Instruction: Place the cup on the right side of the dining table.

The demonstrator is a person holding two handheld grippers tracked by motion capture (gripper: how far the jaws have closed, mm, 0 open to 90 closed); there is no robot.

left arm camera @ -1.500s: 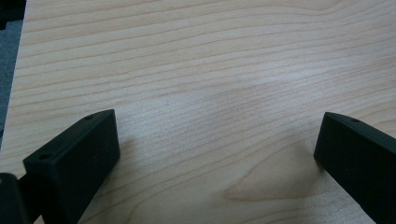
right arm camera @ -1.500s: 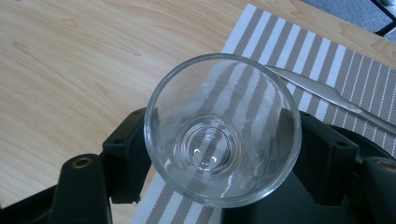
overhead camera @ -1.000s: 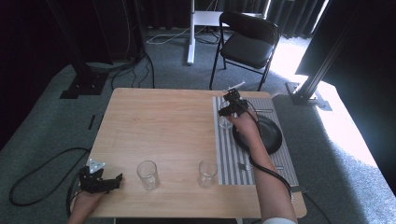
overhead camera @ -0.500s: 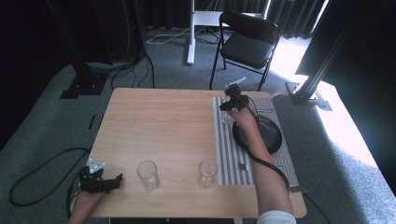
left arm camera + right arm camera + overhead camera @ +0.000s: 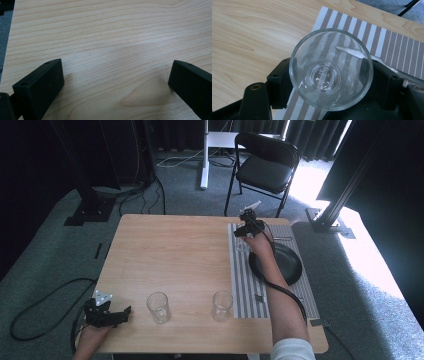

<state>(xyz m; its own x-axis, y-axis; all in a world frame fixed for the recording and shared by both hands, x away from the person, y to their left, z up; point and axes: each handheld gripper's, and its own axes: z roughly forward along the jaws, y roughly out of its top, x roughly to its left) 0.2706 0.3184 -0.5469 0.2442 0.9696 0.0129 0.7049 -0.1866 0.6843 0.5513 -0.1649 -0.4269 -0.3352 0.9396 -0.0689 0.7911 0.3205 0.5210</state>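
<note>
My right gripper (image 5: 246, 231) is over the far left corner of the striped placemat (image 5: 245, 280). In the right gripper view its black jaws are shut on a clear drinking glass (image 5: 330, 75), one on each side of the wall. The glass is upright and empty, and its mouth faces the camera. Close by the table's near left corner, my left gripper (image 5: 120, 315) rests low. Its jaws stand wide apart over bare wood in the left gripper view (image 5: 117, 82), with nothing between them.
Two more clear glasses (image 5: 158, 306) (image 5: 222, 305) stand near the table's front edge. A black plate (image 5: 282, 262) lies on the placemat under my right forearm. A silver utensil (image 5: 387, 65) lies on the mat beside the held glass. A black chair (image 5: 265, 167) stands behind the table.
My right hand has shifted a little over the far end of the mat, still carrying the glass. The left gripper has stayed where it was.
</note>
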